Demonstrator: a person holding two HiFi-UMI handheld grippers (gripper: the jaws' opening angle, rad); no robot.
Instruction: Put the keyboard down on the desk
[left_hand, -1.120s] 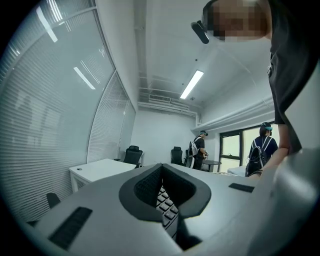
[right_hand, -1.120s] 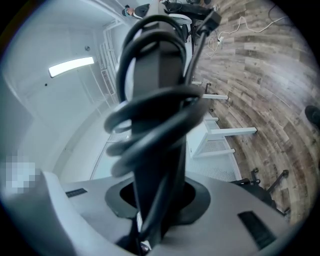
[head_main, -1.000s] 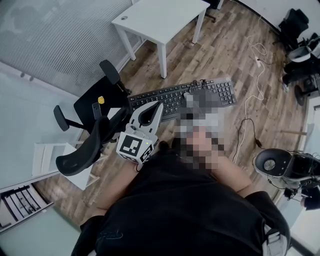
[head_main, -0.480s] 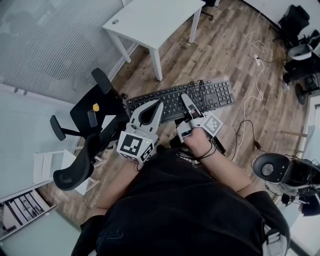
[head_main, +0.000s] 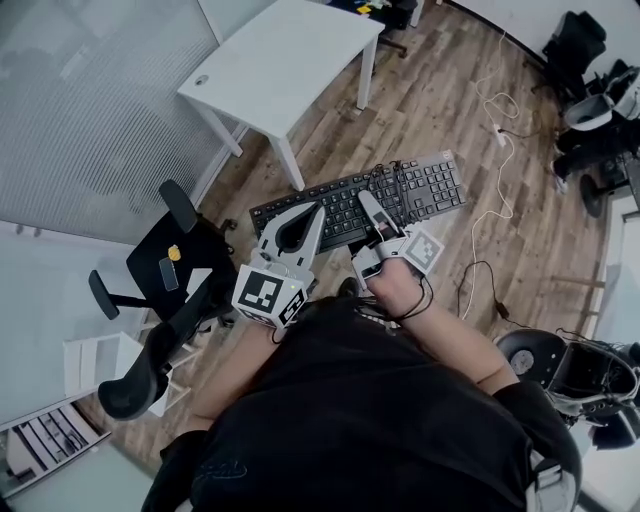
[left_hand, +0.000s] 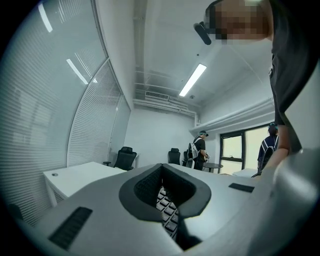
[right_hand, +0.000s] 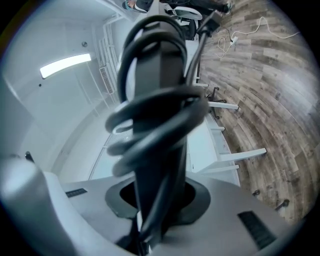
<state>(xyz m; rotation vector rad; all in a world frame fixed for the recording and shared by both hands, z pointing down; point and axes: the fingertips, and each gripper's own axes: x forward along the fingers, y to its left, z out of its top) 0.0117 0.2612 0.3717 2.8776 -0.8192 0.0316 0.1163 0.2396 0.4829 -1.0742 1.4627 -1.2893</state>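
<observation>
At far left of the head view, a black swivel office chair (head_main: 165, 265), now lower and further aside than a second ago. Above it and nearer the middle, the white four-legged surface (head_main: 280, 60), drawn in from the top edge and showing larger (most likely from walking toward it, since everything else in view has shifted too). Next, the left gripper (head_main: 300, 222), fingers closed tight on the near long edge of the black full-size keyboard (head_main: 340, 205), a strip of keys visible through the gap in the left gripper view. Then the right gripper (head_main: 372, 212), fingers likewise clamped on that same edge, pinching the slab with a coiled black cable (right_hand: 150, 107) wound around it. Carried level above the wood-plank floor (head_main: 450, 90), not yet at the surface and touching nothing but the fingers. Same two-handed grip as a second ago; only the approach has advanced. Carrying stage, by all appearances. Still to come: closing the remaining gap, lowering flat onto the bare white top, then releasing both sides.
</observation>
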